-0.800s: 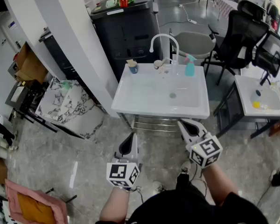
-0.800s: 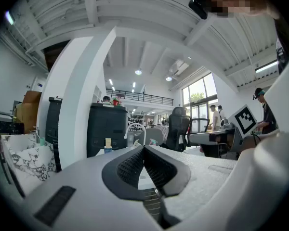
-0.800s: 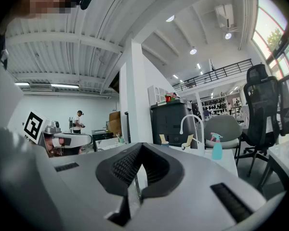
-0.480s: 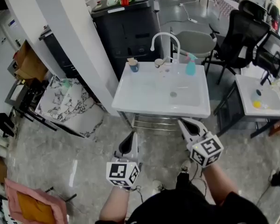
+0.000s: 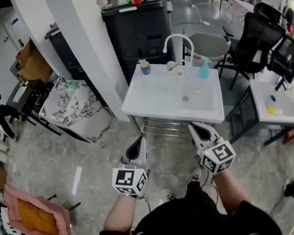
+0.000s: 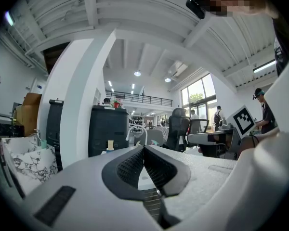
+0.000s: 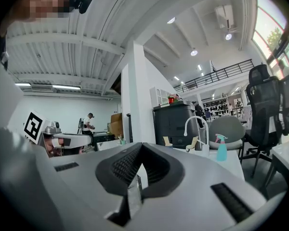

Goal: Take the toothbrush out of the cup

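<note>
White sink lies ahead of the clenched, empty jaws of the left gripper and right gripper. Beyond them stand a faucet, a teal spray bottle and a blue cup, with the toothbrush upright inside.

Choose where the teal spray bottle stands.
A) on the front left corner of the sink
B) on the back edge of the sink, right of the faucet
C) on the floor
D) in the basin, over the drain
B: the spray bottle stands on the back edge of the sink, right of the faucet.
</note>
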Demonstrator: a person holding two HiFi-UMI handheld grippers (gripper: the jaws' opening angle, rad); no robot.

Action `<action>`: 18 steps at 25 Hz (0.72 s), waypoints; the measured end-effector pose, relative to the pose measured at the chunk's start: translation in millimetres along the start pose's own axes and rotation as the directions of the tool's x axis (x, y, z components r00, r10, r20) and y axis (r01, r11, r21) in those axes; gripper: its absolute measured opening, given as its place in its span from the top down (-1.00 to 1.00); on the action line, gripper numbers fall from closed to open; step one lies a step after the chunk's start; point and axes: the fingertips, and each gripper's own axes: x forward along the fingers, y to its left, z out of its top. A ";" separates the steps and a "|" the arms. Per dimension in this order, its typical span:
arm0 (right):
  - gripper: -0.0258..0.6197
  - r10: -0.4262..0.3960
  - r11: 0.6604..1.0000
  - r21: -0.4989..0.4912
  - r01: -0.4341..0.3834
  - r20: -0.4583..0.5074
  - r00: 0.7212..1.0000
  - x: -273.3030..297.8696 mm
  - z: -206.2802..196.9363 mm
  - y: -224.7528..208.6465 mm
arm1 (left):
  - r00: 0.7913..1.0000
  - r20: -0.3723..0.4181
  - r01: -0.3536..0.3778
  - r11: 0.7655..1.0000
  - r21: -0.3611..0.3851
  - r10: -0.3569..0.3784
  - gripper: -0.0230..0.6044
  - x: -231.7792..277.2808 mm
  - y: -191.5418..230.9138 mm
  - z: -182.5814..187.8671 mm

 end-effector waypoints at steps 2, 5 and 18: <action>0.92 0.008 1.000 0.001 -0.008 0.011 1.000 3.0 -0.1 4.4 | 1.000 0.002 -0.002 1.000 0.004 0.002 0.92 -3.9 4.9 1.5; 0.88 0.022 1.000 -0.001 -0.022 0.024 0.999 10.2 0.8 9.5 | 1.000 0.004 -0.006 1.000 0.004 0.006 0.92 -6.3 13.3 2.7; 0.29 -0.029 0.999 0.028 0.028 0.045 0.999 64.4 2.9 -26.0 | 1.000 0.007 -0.014 1.000 0.021 0.013 0.32 35.7 50.5 1.3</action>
